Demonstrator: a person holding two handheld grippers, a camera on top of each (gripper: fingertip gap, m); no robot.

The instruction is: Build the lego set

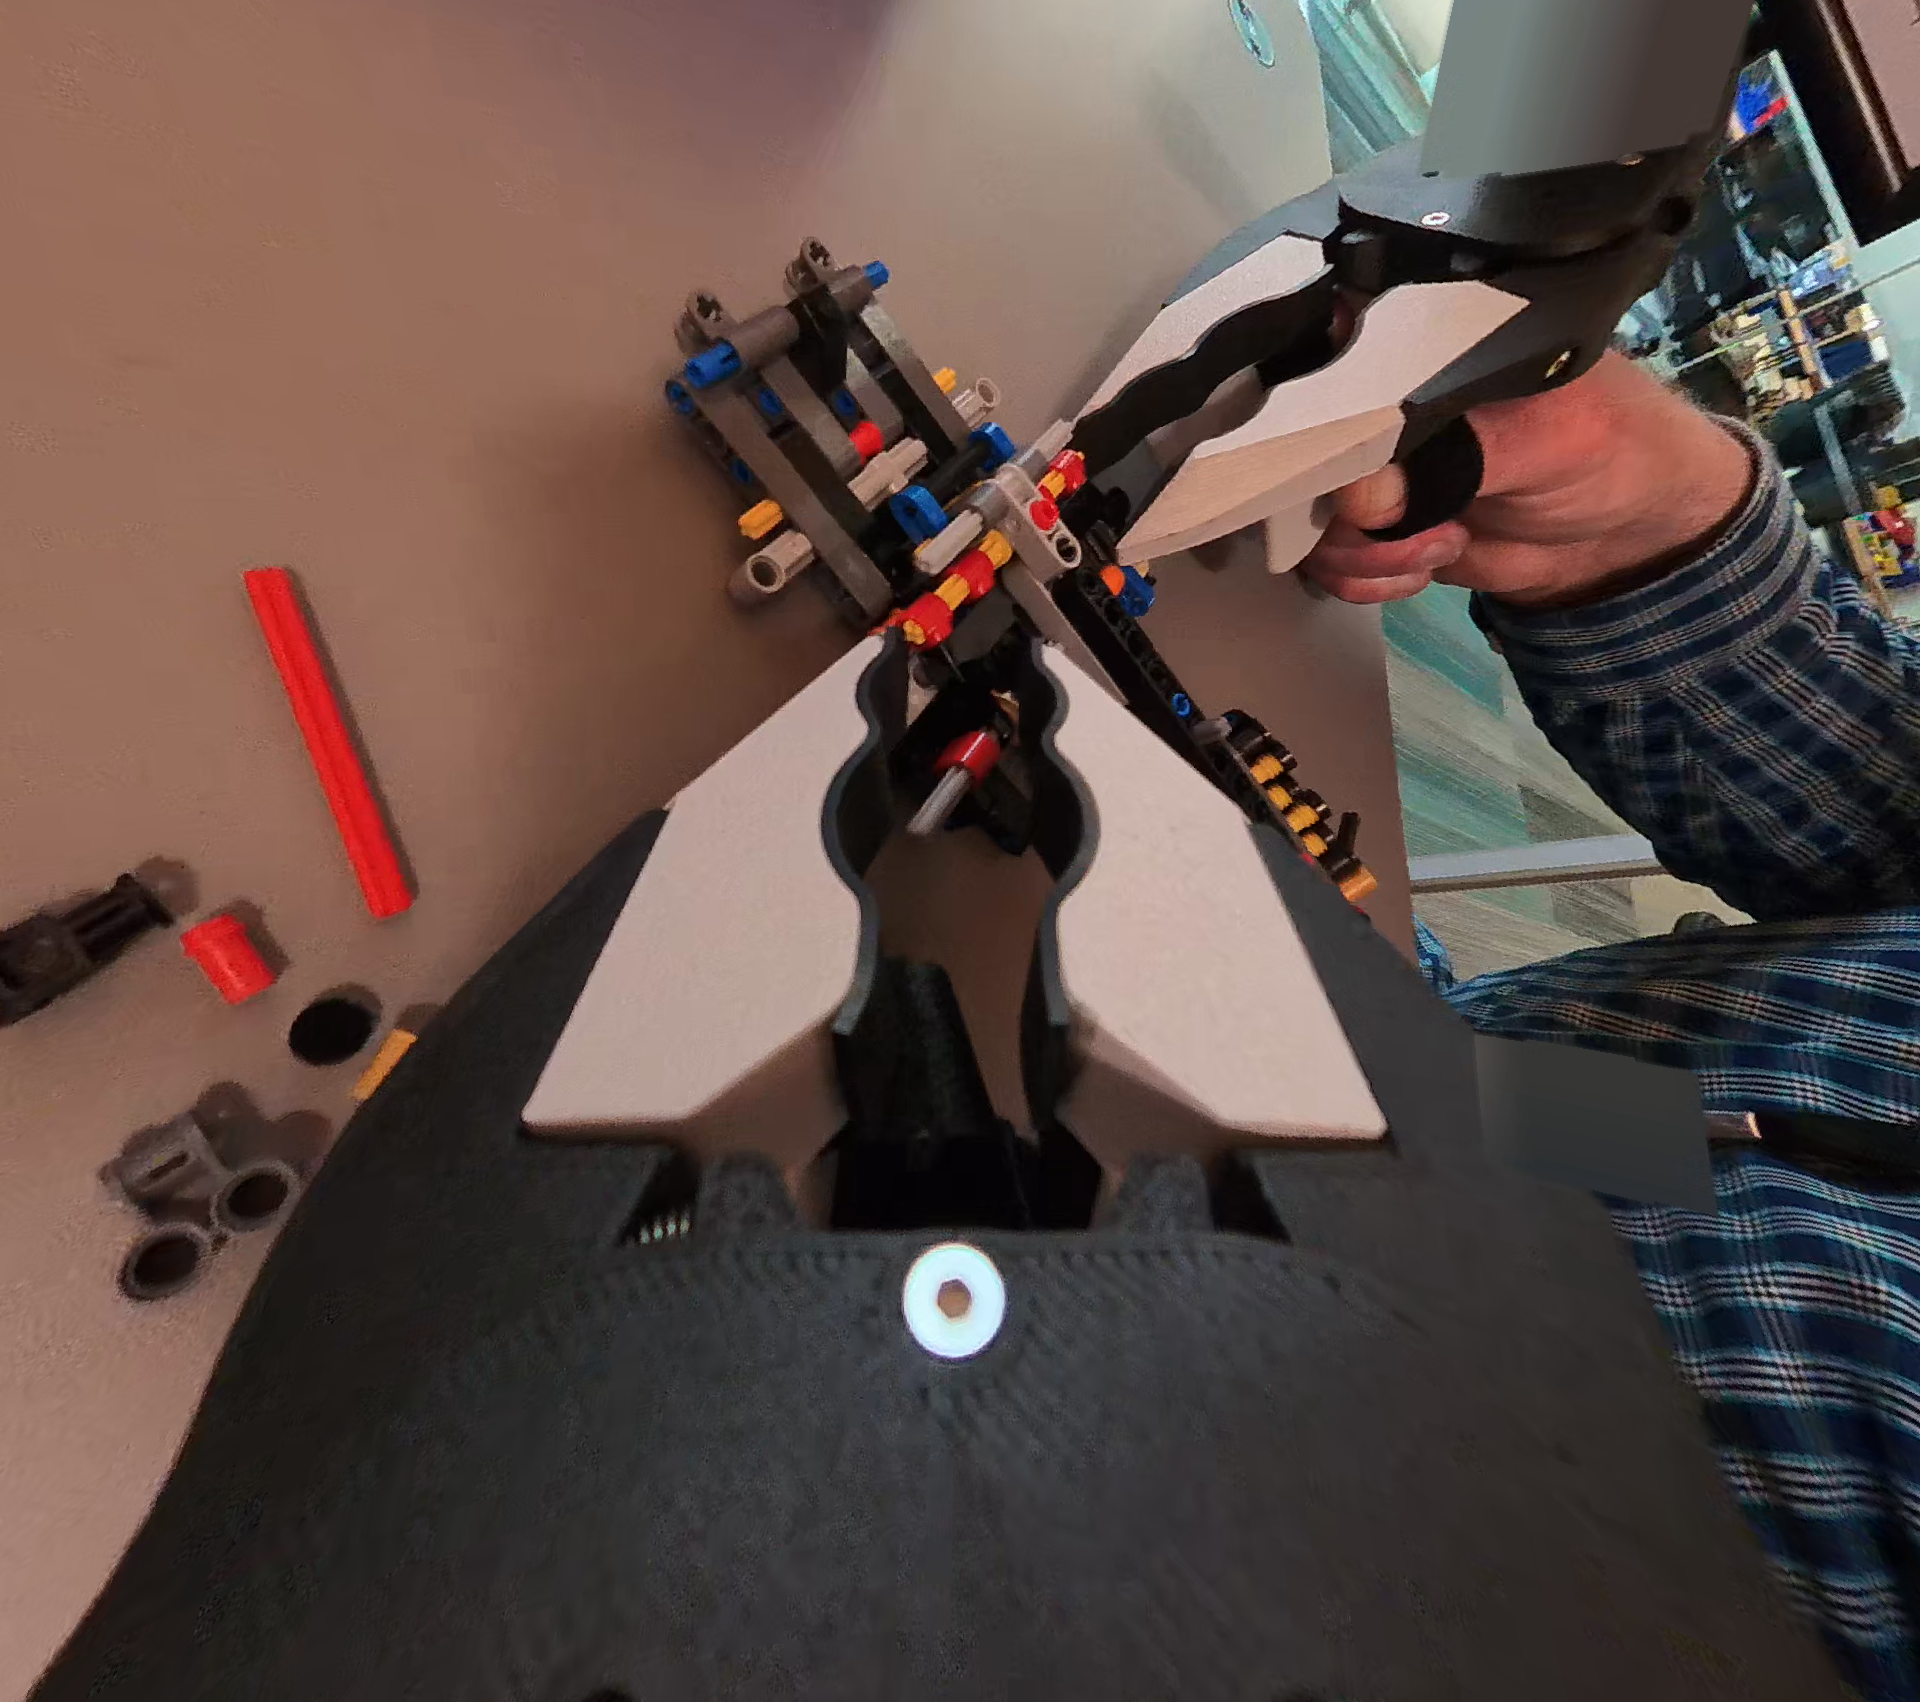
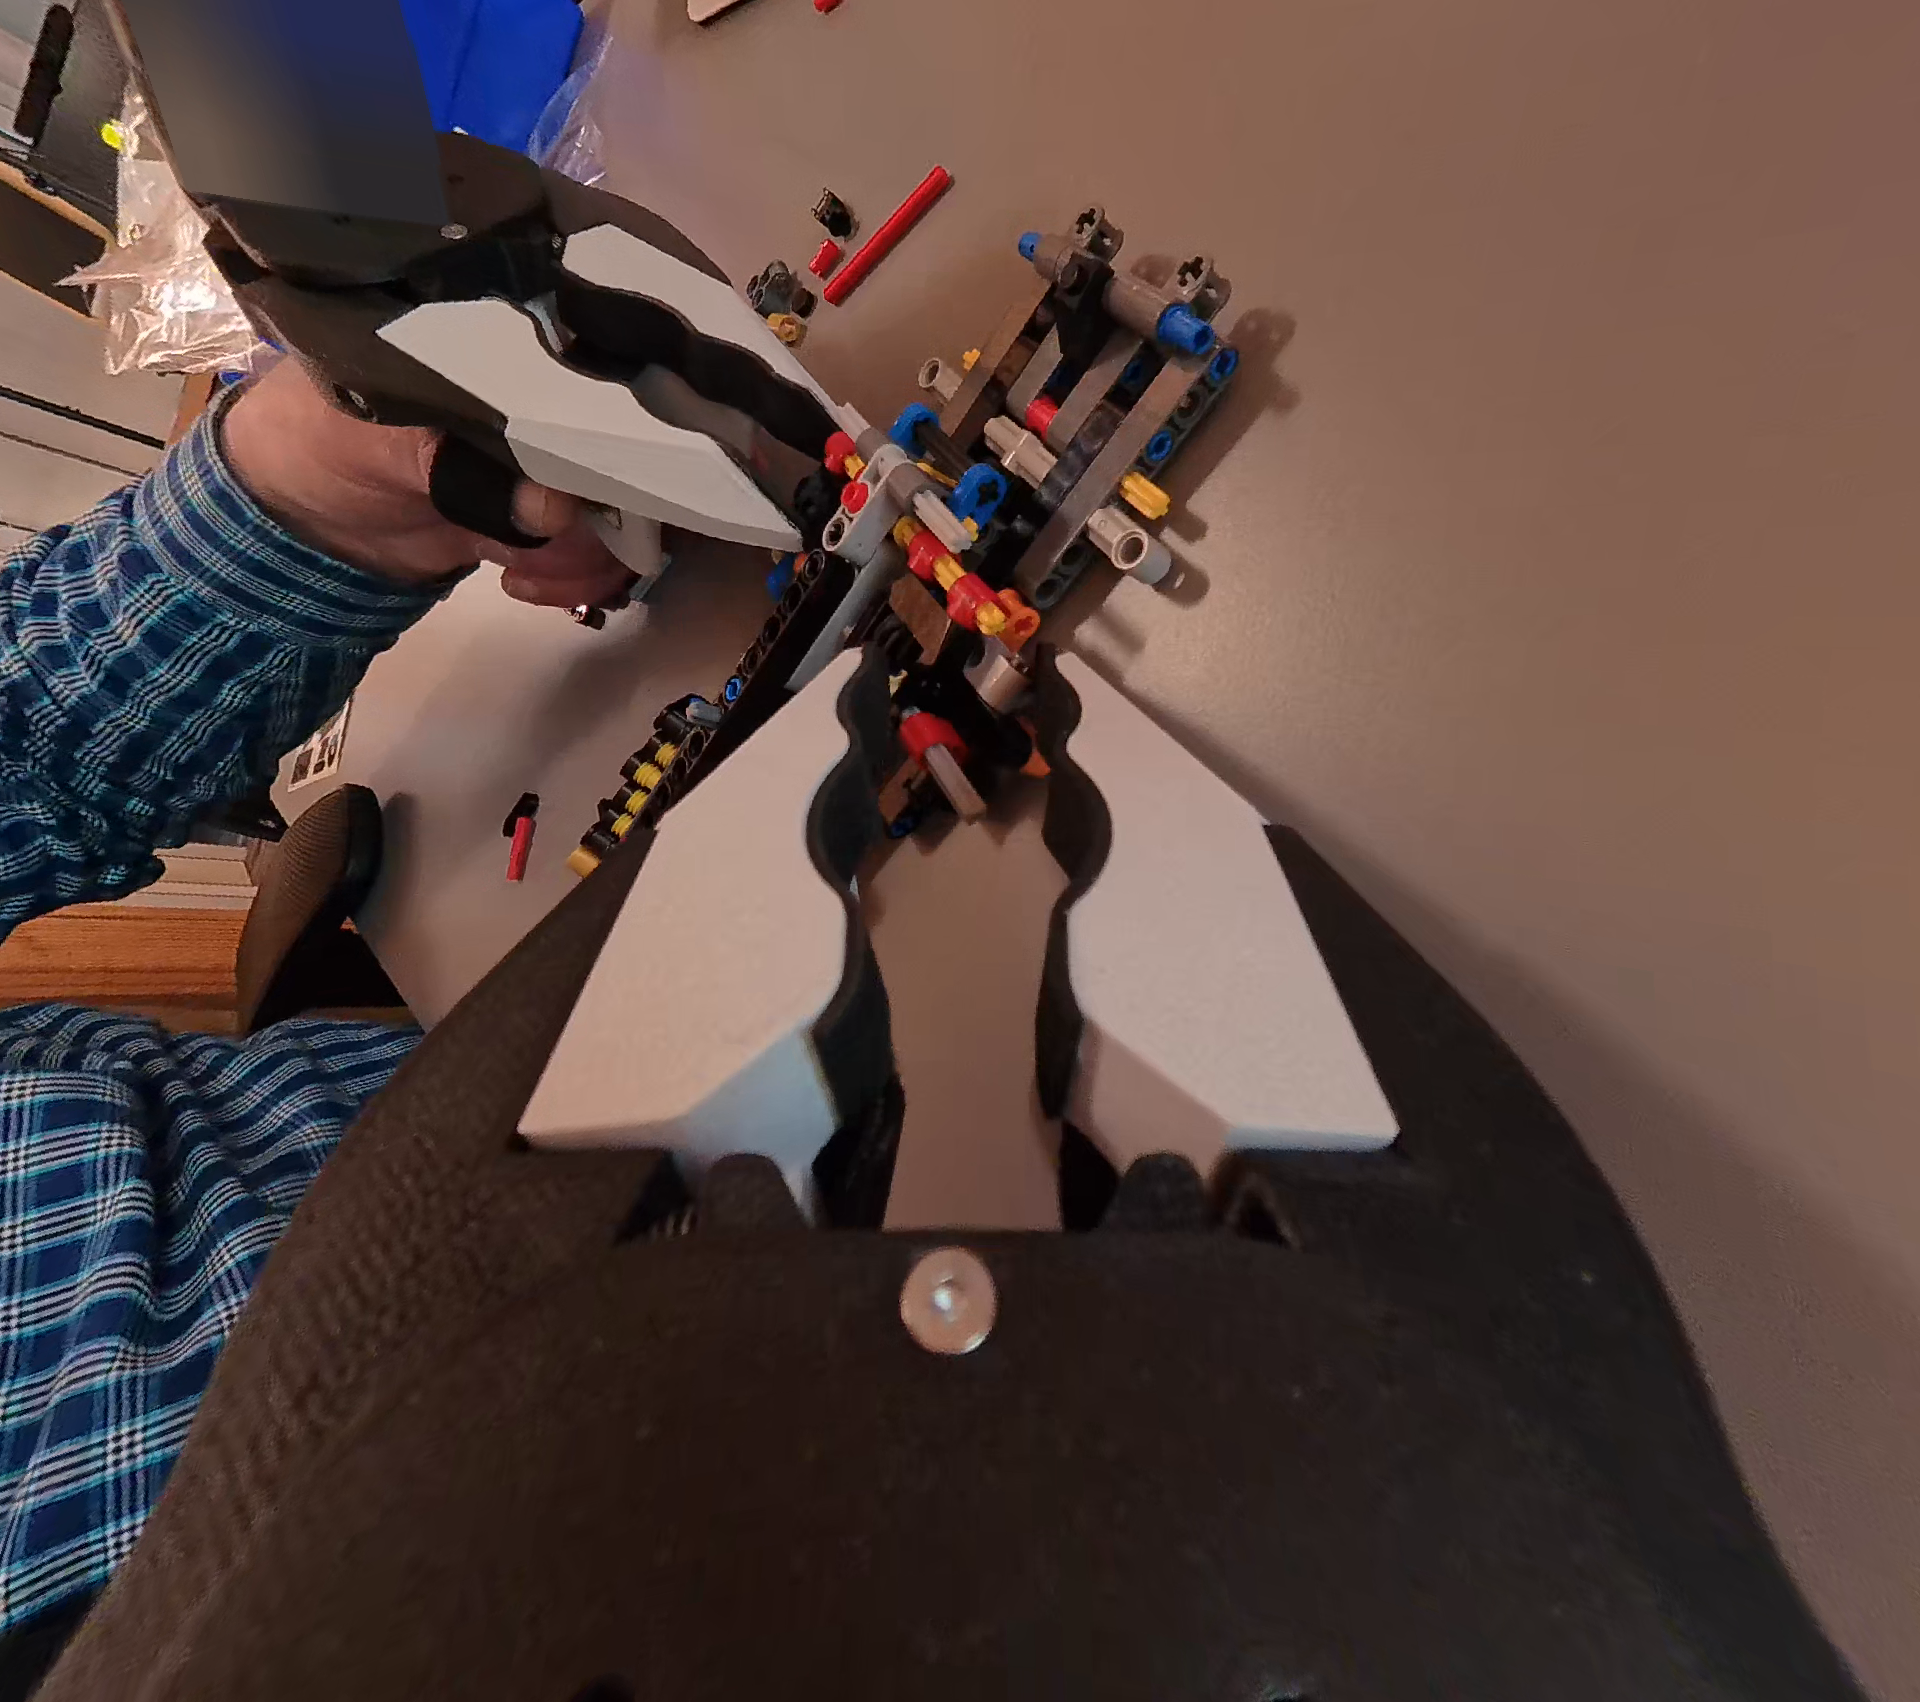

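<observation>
A half-built lego model (image 1: 831, 447) of grey beams with blue, red and yellow pins lies on the tan table; it also shows in the right wrist view (image 2: 1081, 447). My left gripper (image 1: 961, 665) is shut on the model's near end, with a red bush on a grey axle (image 1: 961, 764) between its fingers. My right gripper (image 2: 956, 676) is shut on the opposite side, around a red bush (image 2: 930, 733). Each gripper shows in the other's view, its tips at a light grey piece: the right (image 1: 1075, 447), the left (image 2: 836, 463).
Loose parts lie left of the model: a long red axle (image 1: 327, 738), a red bush (image 1: 229, 956), a black connector (image 1: 73, 935), a grey connector (image 1: 197, 1195). A blue bin (image 2: 468, 21) and clear plastic bags (image 2: 166, 270) stand farther off. A red-and-black piece (image 2: 520, 831) lies by the table edge. Across from one pair of fingers to the other is roughly 5 cm.
</observation>
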